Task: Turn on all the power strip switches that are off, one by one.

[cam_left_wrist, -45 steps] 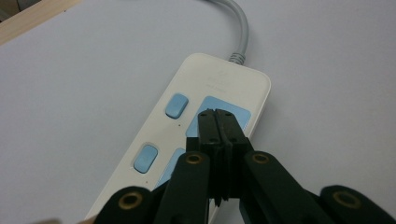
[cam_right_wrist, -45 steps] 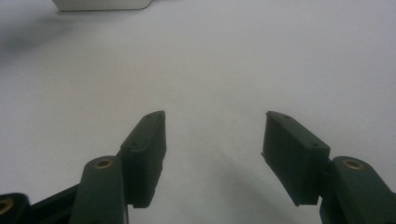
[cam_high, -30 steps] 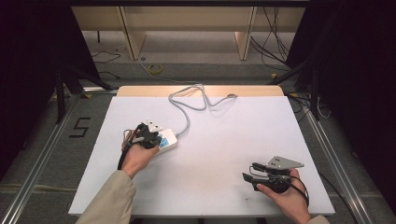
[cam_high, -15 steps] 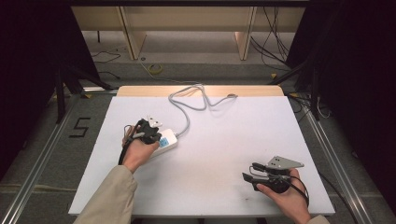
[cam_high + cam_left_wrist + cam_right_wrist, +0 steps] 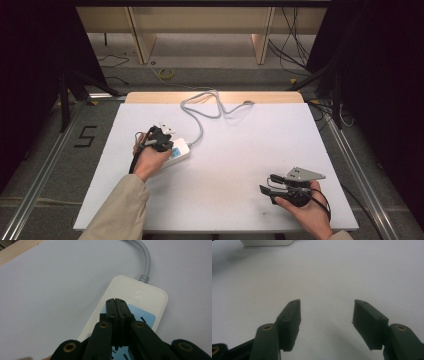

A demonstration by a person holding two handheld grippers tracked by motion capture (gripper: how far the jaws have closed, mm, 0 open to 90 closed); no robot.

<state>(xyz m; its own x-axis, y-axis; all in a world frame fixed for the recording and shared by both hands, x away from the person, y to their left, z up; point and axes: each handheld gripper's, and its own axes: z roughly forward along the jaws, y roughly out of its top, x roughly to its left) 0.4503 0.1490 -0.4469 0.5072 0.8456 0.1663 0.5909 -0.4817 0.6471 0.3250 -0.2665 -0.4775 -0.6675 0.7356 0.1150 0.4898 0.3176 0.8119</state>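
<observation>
A white power strip with a pale blue socket panel lies flat on the desk, directly beneath the left gripper's fingers, whose closed tips sit over that panel near its cable end. Its grey cable leaves the end beyond the fingers and runs off in loose curves.

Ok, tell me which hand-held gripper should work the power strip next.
Left. The left hand-held gripper is already over the power strip, jaws closed together. The right hand-held gripper sits open, far across the table.
</observation>
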